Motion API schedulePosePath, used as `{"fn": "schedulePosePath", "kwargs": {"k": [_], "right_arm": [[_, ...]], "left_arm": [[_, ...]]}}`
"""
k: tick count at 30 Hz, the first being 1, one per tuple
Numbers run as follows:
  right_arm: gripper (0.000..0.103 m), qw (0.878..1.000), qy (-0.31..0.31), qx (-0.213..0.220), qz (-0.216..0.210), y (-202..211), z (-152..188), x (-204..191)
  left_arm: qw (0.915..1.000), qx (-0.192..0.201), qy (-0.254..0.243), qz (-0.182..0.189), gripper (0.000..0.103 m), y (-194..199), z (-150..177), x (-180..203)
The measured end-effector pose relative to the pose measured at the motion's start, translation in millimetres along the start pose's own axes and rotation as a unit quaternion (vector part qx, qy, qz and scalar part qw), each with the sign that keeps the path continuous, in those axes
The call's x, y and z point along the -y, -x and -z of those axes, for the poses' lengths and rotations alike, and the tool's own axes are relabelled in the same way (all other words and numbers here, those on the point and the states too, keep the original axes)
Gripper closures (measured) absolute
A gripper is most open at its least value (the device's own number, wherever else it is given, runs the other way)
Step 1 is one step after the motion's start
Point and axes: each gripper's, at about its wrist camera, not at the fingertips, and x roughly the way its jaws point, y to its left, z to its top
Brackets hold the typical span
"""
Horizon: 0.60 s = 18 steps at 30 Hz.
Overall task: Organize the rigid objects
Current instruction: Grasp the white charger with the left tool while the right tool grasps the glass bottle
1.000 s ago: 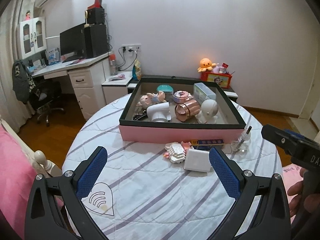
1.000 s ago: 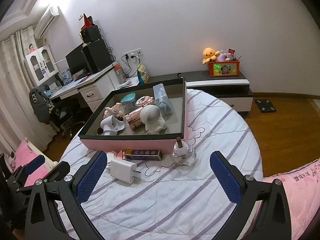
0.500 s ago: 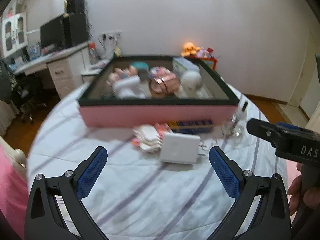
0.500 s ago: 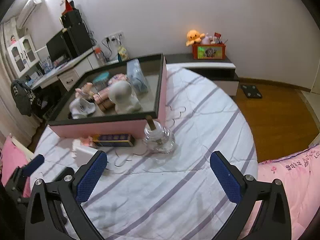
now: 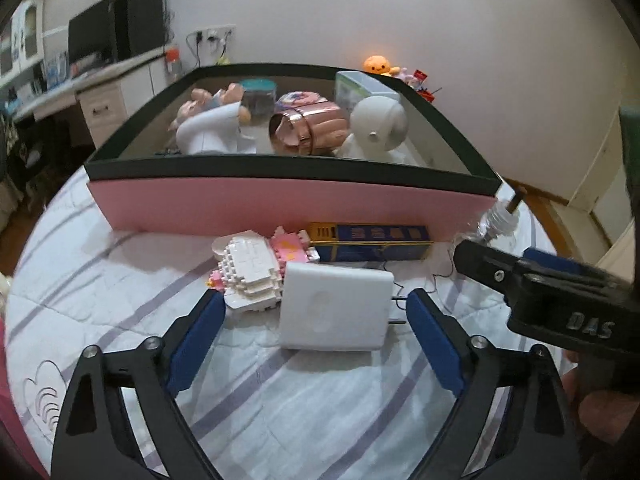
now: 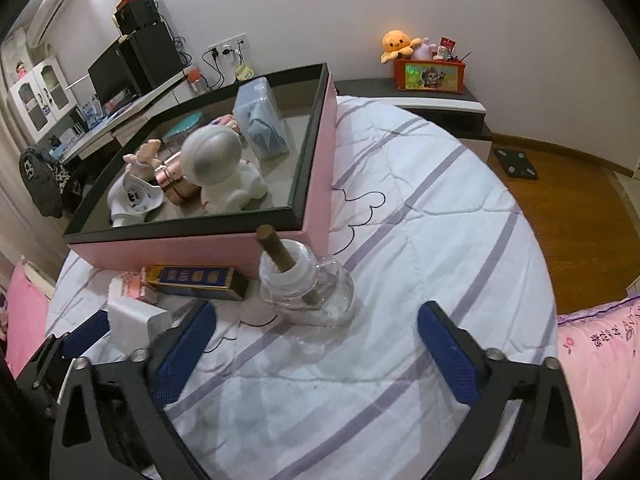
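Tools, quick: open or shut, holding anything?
Left tool: open, empty, white charger between fingers.
Right tool: open, empty, facing glass bottle.

Pink box [image 5: 280, 204]: matt card-like walls, dark matt rim. Inside it, cup [image 5: 308, 130] of glossy copper-coloured metal, astronaut figure [image 6: 218, 168] smooth matt white, clear plastic case [image 6: 260, 120] at the box's far side. In front of the box: charger [image 5: 334, 308] smooth white plastic, slight sheen; brick model [image 5: 250, 272] studded plastic, white and pink; carton [image 5: 370, 240] printed glossy cardboard, blue and gold; bottle [image 6: 308, 288] clear shiny glass with white plastic collar and rough brown wick. Quilted cloth bedspread [image 6: 420, 240] under the box, matt, white with lilac stripes. Gripper pads [image 5: 196, 338] textured blue rubber.
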Motion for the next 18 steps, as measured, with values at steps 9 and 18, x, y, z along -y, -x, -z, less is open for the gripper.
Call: {"fn": "schedulePosePath", "kwargs": {"k": [9, 18], "right_arm": [[0.042, 1.000, 0.025, 0.001, 0.007, -9, -2, -2], [0.051, 1.000, 0.027, 0.009, -0.002, 2, 5, -6]], "left_arm": [[0.9993, -0.006, 0.017, 0.032, 0.021, 0, 2, -14], [0.9987, -0.008, -0.003, 0.050, 0.047, 10, 10, -13]]}}
